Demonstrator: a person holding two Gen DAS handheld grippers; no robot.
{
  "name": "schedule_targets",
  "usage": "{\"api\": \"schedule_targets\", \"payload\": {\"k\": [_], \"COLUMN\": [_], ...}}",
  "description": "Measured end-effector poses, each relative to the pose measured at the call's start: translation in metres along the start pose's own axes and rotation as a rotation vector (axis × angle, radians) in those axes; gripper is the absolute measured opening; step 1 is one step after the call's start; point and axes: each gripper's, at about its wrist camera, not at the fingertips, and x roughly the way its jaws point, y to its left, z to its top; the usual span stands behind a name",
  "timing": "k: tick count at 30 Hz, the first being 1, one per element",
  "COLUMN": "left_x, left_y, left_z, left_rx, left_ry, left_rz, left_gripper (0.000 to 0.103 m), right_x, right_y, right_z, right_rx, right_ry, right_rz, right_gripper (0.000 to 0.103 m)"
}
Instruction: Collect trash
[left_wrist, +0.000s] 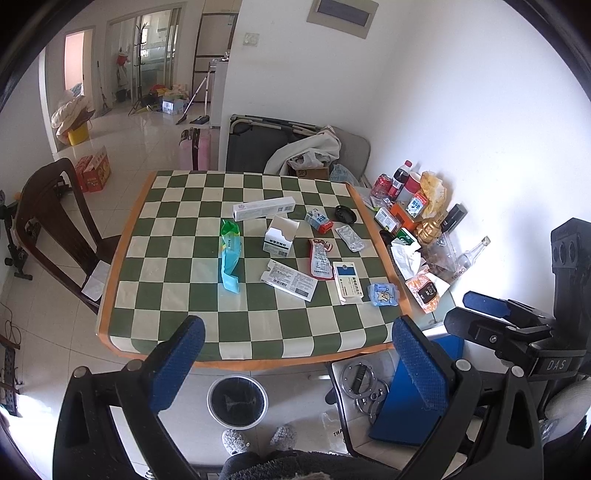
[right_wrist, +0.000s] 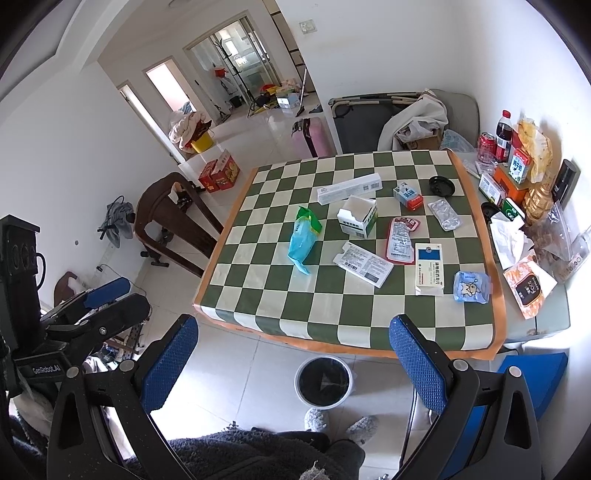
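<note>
Trash lies on the green-and-cream checked table (left_wrist: 177, 295) (right_wrist: 258, 306): a green and blue wrapper (left_wrist: 229, 254) (right_wrist: 303, 236), an open white box (left_wrist: 280, 236) (right_wrist: 357, 218), a long white box (left_wrist: 264, 207) (right_wrist: 349, 189), a flat leaflet box (left_wrist: 293, 281) (right_wrist: 364, 264), a red pouch (left_wrist: 319, 258) (right_wrist: 400, 240), a blue-label box (left_wrist: 348, 281) (right_wrist: 429, 268), a blister pack (left_wrist: 349, 238) (right_wrist: 445, 215) and a blue packet (left_wrist: 384, 294) (right_wrist: 472, 287). A bin with a black liner (left_wrist: 237, 400) (right_wrist: 324, 382) stands on the floor by the table's near edge. My left gripper (left_wrist: 299, 369) and right gripper (right_wrist: 295, 365) are open and empty, held high above the near edge.
Bottles, cans and bags (left_wrist: 413, 206) (right_wrist: 517, 173) crowd the table's right side by the wall. A dark wooden chair (left_wrist: 55, 221) (right_wrist: 173, 221) stands to the left. A blue stool (left_wrist: 417, 398) (right_wrist: 532, 373) is at the right. Slippered feet (left_wrist: 258, 439) are below.
</note>
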Motion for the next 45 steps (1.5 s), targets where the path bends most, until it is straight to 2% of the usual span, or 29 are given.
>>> {"api": "schedule_targets", "payload": {"k": [3, 13, 17, 19, 22, 24, 27, 31, 34, 40, 45], "left_x": [-0.002, -0.007, -0.006, 0.006, 0.030, 0.051, 0.092, 0.152, 0.187, 0.254, 0.318], "left_y": [-0.007, -0.016, -0.015, -0.019, -0.020, -0.014, 0.003, 0.026, 0.044, 0.064, 0.076], "left_z": [-0.003, -0.007, -0.007, -0.008, -0.010, -0.012, -0.016, -0.032, -0.034, -0.012, 0.018], "left_rx": [0.000, 0.000, 0.006, 0.028, 0.085, 0.108, 0.095, 0.030, -0.014, -0.135, -0.173], "left_ry": [-0.001, 0.004, -0.004, -0.033, -0.098, -0.095, -0.021, 0.132, 0.218, 0.355, 0.439], "left_rz": [-0.001, -0.006, 0.029, 0.149, 0.388, 0.473, 0.566, 0.583, 0.590, 0.576, 0.560], "left_gripper": [0.103, 0.103, 0.103, 0.103, 0.103, 0.103, 0.103, 0.103, 0.103, 0.103, 0.103], "right_x": [0.004, 0.009, 0.013, 0.017, 0.026, 0.040, 0.078, 0.153, 0.223, 0.362, 0.459], "right_y": [0.016, 0.016, 0.020, 0.024, 0.029, 0.025, 0.005, -0.028, -0.054, -0.100, -0.118], "right_z": [-0.008, -0.008, -0.006, -0.005, 0.000, 0.004, 0.019, 0.033, 0.044, 0.068, 0.070], "right_rx": [-0.002, 0.005, 0.017, 0.036, 0.063, 0.067, 0.060, -0.010, -0.086, -0.209, -0.366], "right_ry": [0.004, 0.005, 0.005, -0.006, -0.033, -0.033, 0.018, 0.150, 0.264, 0.449, 0.618], "right_rz": [0.001, 0.000, 0.007, 0.000, -0.077, -0.127, -0.208, -0.332, -0.382, -0.377, -0.355], "right_gripper": [0.103, 0.103, 0.103, 0.103, 0.103, 0.103, 0.103, 0.103, 0.103, 0.103, 0.103]}}
